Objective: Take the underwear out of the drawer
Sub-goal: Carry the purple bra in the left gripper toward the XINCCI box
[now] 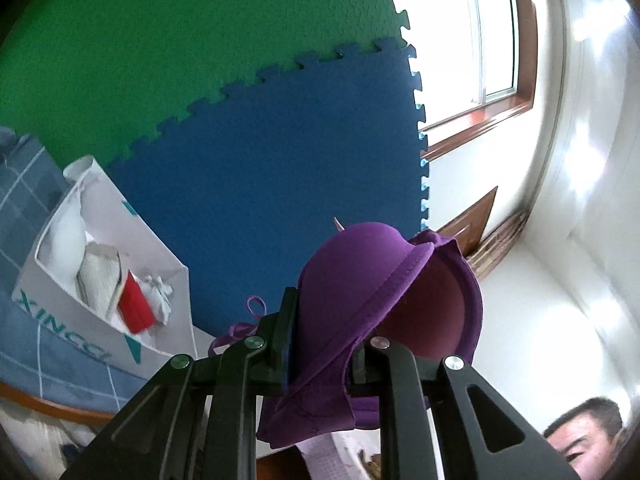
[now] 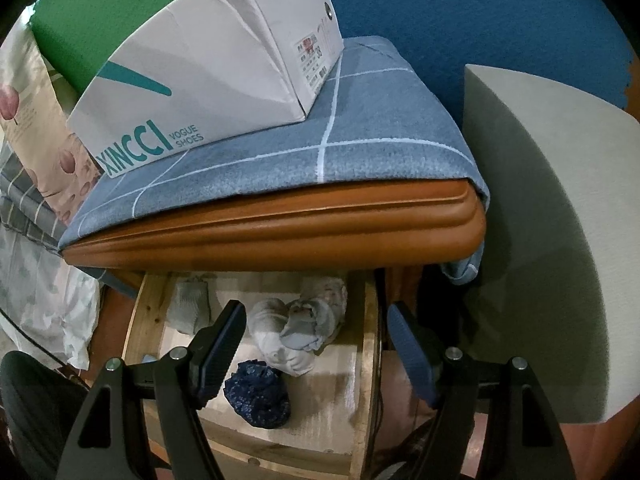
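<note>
My left gripper (image 1: 326, 334) is shut on a purple bra (image 1: 360, 280), held up in front of the blue and green foam wall; its cups rise above the fingers and a strap loop hangs to the left. My right gripper (image 2: 316, 340) stands open over the pulled-out wooden drawer (image 2: 362, 360) under the cabinet top. Between and below its fingers lie a rolled pale grey and blue garment (image 2: 296, 328) and a dark blue patterned bundle (image 2: 258, 398). A grey folded piece (image 2: 190, 306) lies at the drawer's back left. Nothing touches the right pads.
A white XINCCI shoe box (image 2: 200, 72) sits on the blue checked cloth (image 2: 360, 152) over the brown cabinet top; in the left wrist view this shoe box (image 1: 108, 280) is open, holding paper and a red item. A grey block (image 2: 540, 220) stands right. A person's head (image 1: 584, 436) shows low right.
</note>
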The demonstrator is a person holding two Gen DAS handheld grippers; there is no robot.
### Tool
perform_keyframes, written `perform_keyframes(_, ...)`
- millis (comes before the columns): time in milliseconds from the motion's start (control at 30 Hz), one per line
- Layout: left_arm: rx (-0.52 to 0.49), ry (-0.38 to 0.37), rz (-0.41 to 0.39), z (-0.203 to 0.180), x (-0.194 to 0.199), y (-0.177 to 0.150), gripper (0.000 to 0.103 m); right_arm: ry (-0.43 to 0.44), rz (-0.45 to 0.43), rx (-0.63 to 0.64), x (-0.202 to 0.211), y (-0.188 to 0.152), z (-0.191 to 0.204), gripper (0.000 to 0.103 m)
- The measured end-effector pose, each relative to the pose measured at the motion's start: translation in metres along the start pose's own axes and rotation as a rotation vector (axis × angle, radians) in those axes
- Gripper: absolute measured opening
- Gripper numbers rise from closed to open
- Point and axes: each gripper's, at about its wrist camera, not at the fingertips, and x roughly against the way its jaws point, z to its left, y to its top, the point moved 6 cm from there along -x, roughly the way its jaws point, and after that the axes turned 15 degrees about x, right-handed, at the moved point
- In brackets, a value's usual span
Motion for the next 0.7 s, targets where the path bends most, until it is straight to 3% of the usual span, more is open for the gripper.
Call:
perform_keyframes(400,-0.301,0.313,-0.120,0.006,-0.063,0.029,0.016,0.008,0.007,-0.001,-0.001,-0.001,0.001,0.075)
perform_keyframes(533,-0.350,0.413,-0.078,0.024,-0.092,0.031,0.016,0.014,0.007,-0.002,-0.001,-0.002,0.001,0.075)
perform_keyframes(700,-0.323,0.494,0.054,0.066,-0.132,0.020,0.016,0.021,0.013,-0.004,-0.002,-0.002,0.003,0.075)
